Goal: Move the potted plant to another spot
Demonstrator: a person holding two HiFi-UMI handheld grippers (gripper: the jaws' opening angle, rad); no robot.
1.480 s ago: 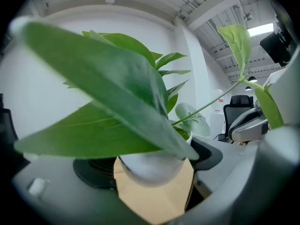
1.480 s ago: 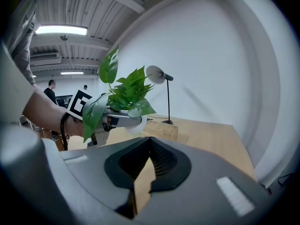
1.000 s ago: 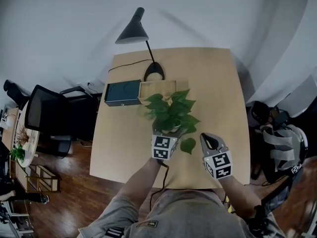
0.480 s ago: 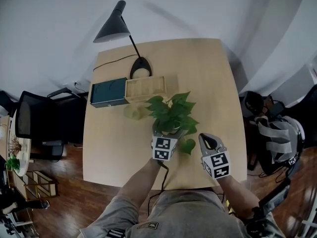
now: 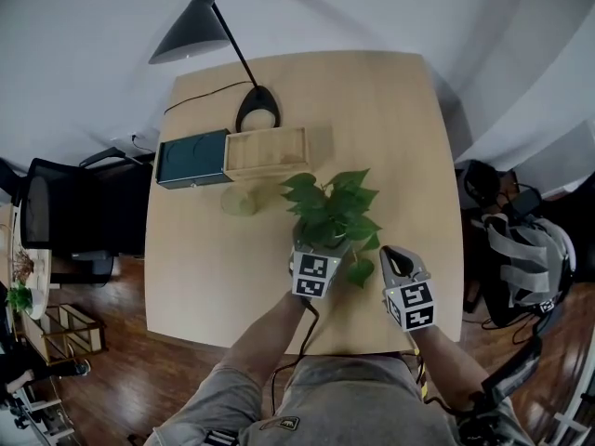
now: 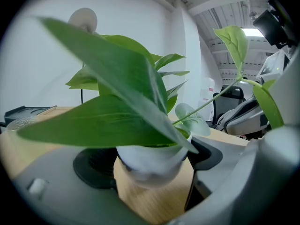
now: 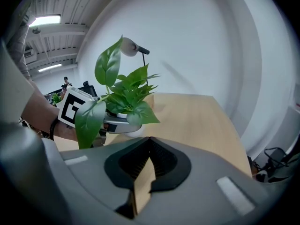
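Observation:
The potted plant (image 5: 330,214), green leaves in a small white pot (image 6: 150,162), sits near the middle of the wooden table (image 5: 390,137), toward its front edge. My left gripper (image 5: 319,249) is shut on the pot, one pad on each side. The right gripper view shows the plant (image 7: 126,97) held in those jaws close over the tabletop; whether the pot rests on the table I cannot tell. My right gripper (image 5: 394,256) hangs just right of the plant, jaws together and empty (image 7: 149,142).
A black desk lamp (image 5: 200,26) stands at the table's back left, with a dark green box (image 5: 191,156) and a wooden tray (image 5: 265,151) in front of it. A clear round thing (image 5: 240,201) lies near the tray. A chair (image 5: 56,221) is left, a backpack (image 5: 521,258) right.
The plant, held in my left gripper, has come away from the wooden tray toward the front edge and sunk lower. My right gripper sank alongside it. The clear round thing now shows.

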